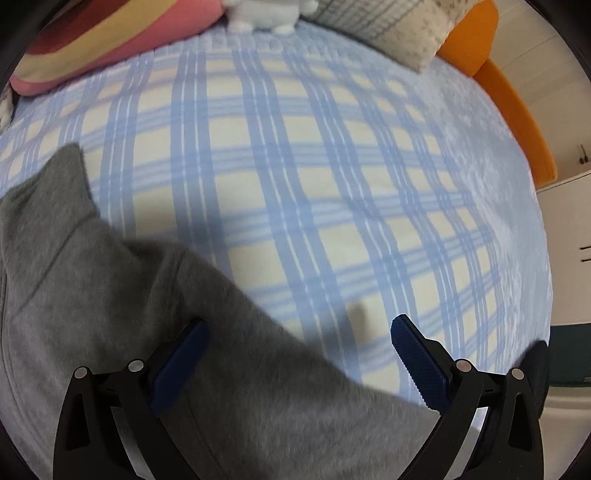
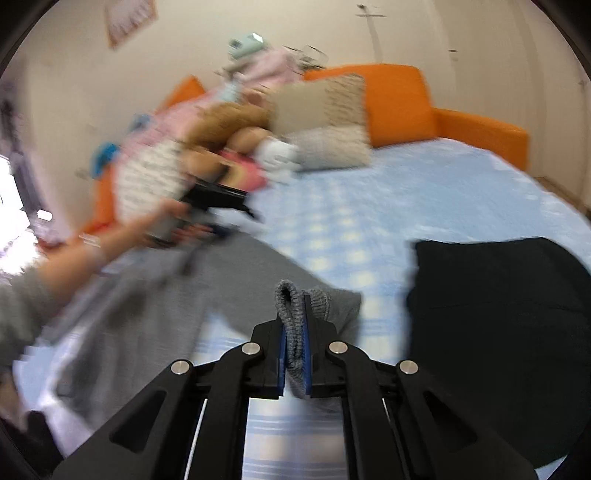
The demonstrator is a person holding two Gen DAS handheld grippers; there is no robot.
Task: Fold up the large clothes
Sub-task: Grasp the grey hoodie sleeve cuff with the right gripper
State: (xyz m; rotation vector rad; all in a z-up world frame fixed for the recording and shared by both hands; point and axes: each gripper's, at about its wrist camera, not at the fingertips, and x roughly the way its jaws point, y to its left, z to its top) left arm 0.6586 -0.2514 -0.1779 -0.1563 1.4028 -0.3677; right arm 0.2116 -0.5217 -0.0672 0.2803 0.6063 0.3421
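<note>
Blue-and-cream plaid blanket is covering the whole bed, with the orange sofa frame wrapping round the far side. Grey sweatshirt is lying spread across the near-left part of the blanket, one sleeve running out toward the right gripper. A black garment is sitting flat on the blanket, right of the sweatshirt and apart from it. Cushions and soft toys are piling up at the far edge: a pink-and-yellow pillow, a beige knitted cushion, a white plush toy.

Left gripper is hanging spread wide over the sweatshirt's edge, one blue pad over grey fabric, the other over bare blanket, nothing between them. In the right wrist view it's blurred, held in the person's hand.

Right gripper is pressed together, pinching the ribbed cuff of the sleeve, a fold of cuff sticking up past the fingertips.
</note>
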